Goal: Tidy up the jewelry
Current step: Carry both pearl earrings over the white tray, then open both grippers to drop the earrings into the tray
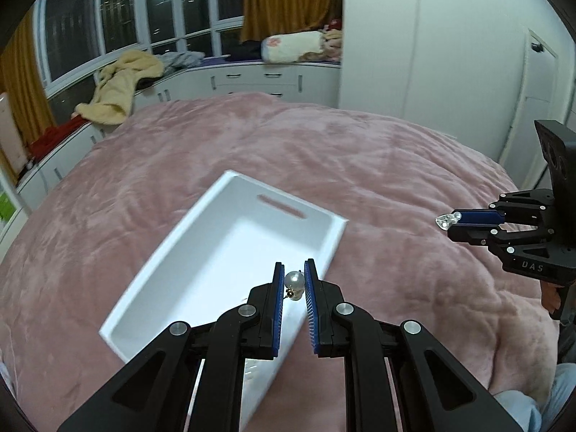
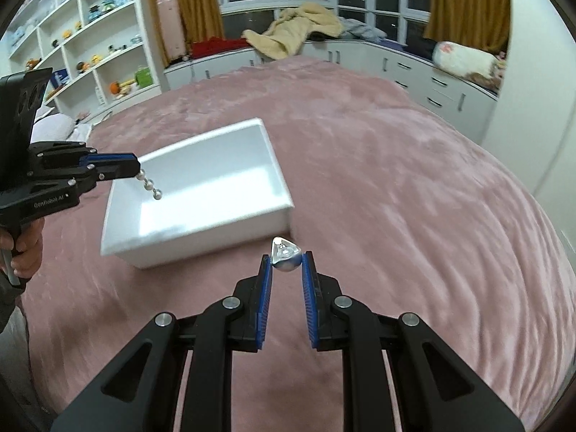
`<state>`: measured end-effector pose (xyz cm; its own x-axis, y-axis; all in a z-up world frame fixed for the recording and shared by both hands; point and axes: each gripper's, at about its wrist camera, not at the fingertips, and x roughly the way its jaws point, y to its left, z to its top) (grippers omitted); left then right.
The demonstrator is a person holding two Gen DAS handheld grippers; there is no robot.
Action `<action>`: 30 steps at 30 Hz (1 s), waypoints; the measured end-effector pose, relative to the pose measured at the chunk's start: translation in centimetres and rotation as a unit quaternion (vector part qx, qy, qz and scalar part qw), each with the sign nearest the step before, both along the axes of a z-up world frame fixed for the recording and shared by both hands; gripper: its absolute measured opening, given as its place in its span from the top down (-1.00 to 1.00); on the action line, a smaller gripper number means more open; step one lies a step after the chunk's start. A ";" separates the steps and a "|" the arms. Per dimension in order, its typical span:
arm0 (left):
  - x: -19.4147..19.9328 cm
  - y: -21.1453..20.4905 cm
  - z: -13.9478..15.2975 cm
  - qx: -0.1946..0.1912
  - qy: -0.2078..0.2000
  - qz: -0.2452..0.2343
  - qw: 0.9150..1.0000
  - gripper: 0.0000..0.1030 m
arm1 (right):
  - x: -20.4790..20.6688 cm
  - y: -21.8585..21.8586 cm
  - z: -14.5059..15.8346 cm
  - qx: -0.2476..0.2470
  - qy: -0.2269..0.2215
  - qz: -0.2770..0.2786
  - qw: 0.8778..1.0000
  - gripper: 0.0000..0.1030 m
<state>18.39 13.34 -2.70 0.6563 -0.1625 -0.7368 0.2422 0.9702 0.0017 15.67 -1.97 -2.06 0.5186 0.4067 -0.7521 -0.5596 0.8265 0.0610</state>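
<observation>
A white rectangular box (image 1: 325, 248) with a handle slot lies open on the pink bed; it also shows in the right wrist view (image 2: 223, 223). My left gripper (image 1: 294, 280) is shut on a pearl earring (image 1: 293, 281) and holds it over the box's near right part. In the right wrist view the earring (image 2: 149, 184) hangs as a short string of pearls from the left gripper (image 2: 138, 171) above the box. My right gripper (image 2: 286, 261) is shut on a clear crystal stud (image 2: 285, 252), above the blanket just right of the box. It shows at the right of the left wrist view (image 1: 450, 224).
A pink plush blanket (image 1: 360, 165) covers the bed. White drawers (image 2: 432, 82) and a window bench with a yellow blanket (image 2: 298, 27) run along the back. White shelves (image 2: 90, 46) with toys stand at the left. A white wardrobe (image 1: 432, 54) stands at the right.
</observation>
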 end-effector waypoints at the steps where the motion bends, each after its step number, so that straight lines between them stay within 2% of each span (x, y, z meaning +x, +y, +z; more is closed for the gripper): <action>1: -0.1 0.8 0.0 -0.002 0.001 0.005 1.000 0.68 | 0.3 1.4 0.0 0.001 -0.001 0.009 1.000 0.66; 9: 0.0 5.8 -1.7 0.004 0.019 0.041 0.999 0.68 | 2.5 8.5 -1.2 0.001 0.008 0.046 0.999 0.66; 17: 0.9 7.3 -6.7 -0.006 0.065 0.065 0.996 0.68 | 4.1 14.3 -5.0 -0.036 0.039 0.073 0.996 0.66; 22: 0.9 7.6 -9.3 -0.019 0.085 0.078 0.993 0.67 | 4.6 15.9 -7.0 -0.049 0.052 0.082 0.994 0.66; 28: 1.1 8.0 -10.6 -0.017 0.099 0.085 0.991 0.67 | 5.3 16.6 -8.4 -0.057 0.068 0.081 0.993 0.66; 30: 1.2 8.1 -10.7 -0.020 0.101 0.089 0.991 0.61 | 5.4 16.8 -8.5 -0.059 0.065 0.081 0.993 0.64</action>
